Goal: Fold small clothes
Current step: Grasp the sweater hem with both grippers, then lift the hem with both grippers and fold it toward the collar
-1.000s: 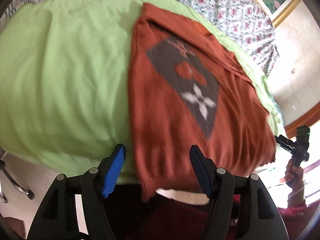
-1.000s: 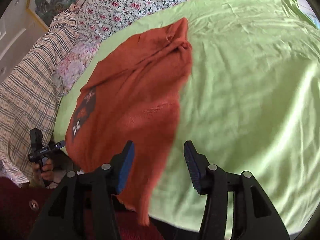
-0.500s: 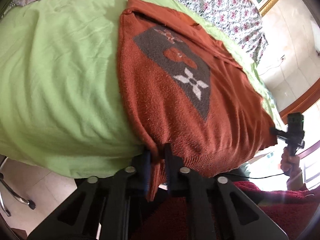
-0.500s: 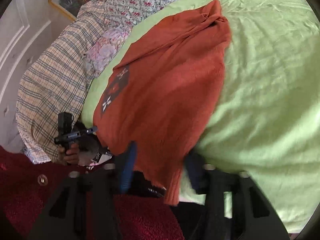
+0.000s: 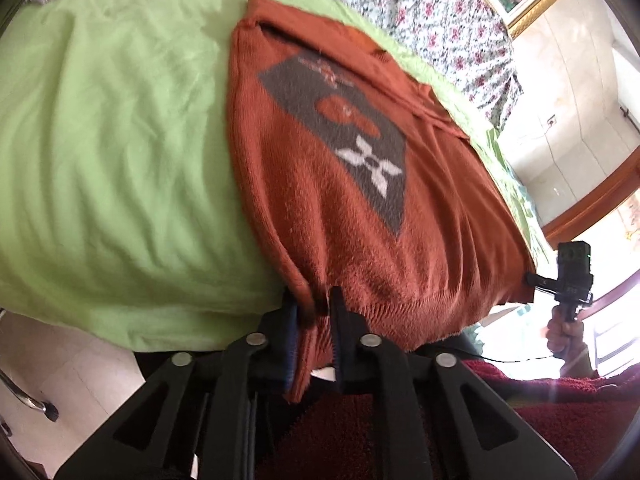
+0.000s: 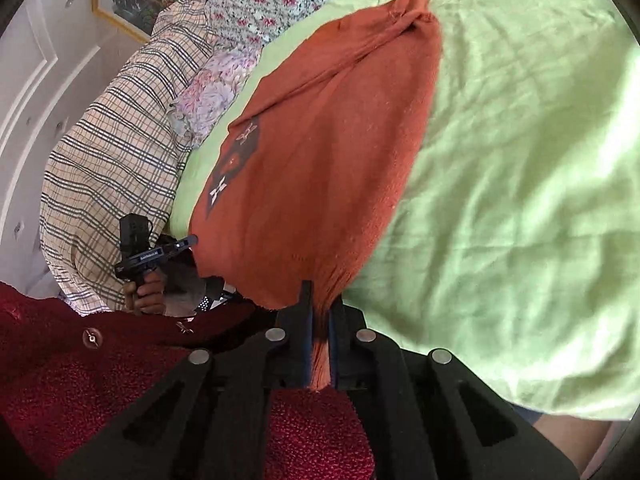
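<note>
A rust-orange knit sweater [image 5: 352, 184] with a grey diamond patch lies flat on the green bedsheet [image 5: 112, 152], its hem at the near bed edge. My left gripper [image 5: 314, 308] is shut on the hem's left corner. In the right wrist view the sweater [image 6: 332, 160] runs away from me, and my right gripper [image 6: 319, 312] is shut on the hem's right corner. Each gripper shows in the other's view: the right one [image 5: 570, 280] and the left one [image 6: 148, 254].
Floral bedding [image 5: 432, 12] and a plaid pillow [image 6: 112, 160] lie at the head of the bed. The green sheet [image 6: 520, 184] spreads wide to the right of the sweater. My dark red fleece top [image 6: 72, 364] is close below both grippers. Tiled floor [image 5: 60, 364] lies beside the bed.
Both grippers went from open in front of the hem to shut on its two corners. The sweater has drawn slightly taut toward me.
</note>
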